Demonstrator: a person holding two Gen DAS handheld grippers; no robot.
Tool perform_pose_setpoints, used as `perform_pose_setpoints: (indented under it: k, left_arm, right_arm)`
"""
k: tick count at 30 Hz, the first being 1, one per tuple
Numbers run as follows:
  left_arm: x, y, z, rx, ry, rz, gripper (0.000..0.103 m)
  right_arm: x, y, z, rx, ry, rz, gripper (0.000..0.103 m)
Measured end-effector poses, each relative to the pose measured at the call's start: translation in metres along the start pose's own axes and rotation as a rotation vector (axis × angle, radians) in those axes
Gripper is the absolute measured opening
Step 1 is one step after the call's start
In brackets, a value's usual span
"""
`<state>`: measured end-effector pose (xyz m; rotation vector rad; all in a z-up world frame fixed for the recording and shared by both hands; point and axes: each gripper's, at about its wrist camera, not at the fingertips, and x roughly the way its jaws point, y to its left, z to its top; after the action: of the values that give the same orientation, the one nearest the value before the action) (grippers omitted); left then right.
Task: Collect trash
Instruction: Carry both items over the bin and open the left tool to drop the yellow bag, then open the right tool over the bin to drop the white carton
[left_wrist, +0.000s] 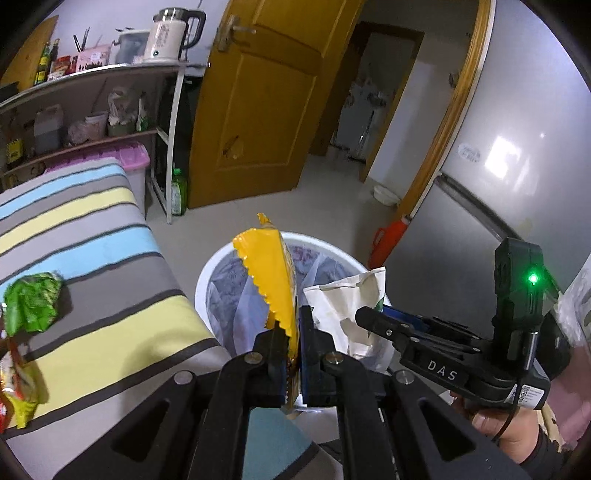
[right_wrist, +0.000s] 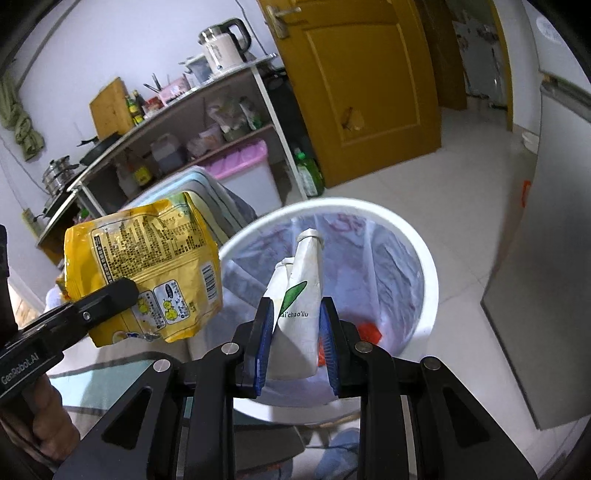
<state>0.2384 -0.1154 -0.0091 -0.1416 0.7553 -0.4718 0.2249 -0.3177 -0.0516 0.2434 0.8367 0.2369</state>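
Right wrist: white carton (right_wrist: 301, 314) above bin rim (right_wrist: 430, 266).

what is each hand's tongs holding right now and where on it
Left tongs pinch the flat yellow foil snack bag by its bottom edge. Right tongs clamp the crumpled white paper carton across its lower body, above the white bin.

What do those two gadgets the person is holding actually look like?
Each hand-held gripper is a black metal scissor-like frame with silver rivets and two blue ribbed pads. The left hand-held gripper has "GenRobot.AI" in white on its side. The right hand-held gripper is marked "DAS", and carries a black box with a green light, a thin black cable and a white sticker. A dark sleeve shows at the wrist.
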Motion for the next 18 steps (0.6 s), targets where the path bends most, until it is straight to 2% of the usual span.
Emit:
perform_pose_setpoints:
  k: [6,9,11,18]
  left_arm:
    - [0.012,0.005,-0.005,-0.019,0.046,0.015,0.007]
    - [0.013,0.007,-0.006,-0.031,0.050,0.017,0.015]
    - [0.011,0.007,-0.007,-0.035,0.042,0.018,0.027]
    - [-0.006,0.014,-0.007,-0.051,-0.002,0.018,0.028]
  right_arm:
    - [0.013,-0.010,-0.004,0.017,0.036,-0.024,0.027]
    - [0.014,-0.010,-0.003,0.020,0.035,-0.029,0.028]
    - [0.010,-0.010,-0.002,0.017,0.026,-0.031,0.030]
    - [-0.015,-0.002,0.000,0.005,-0.040,-0.019,0.033]
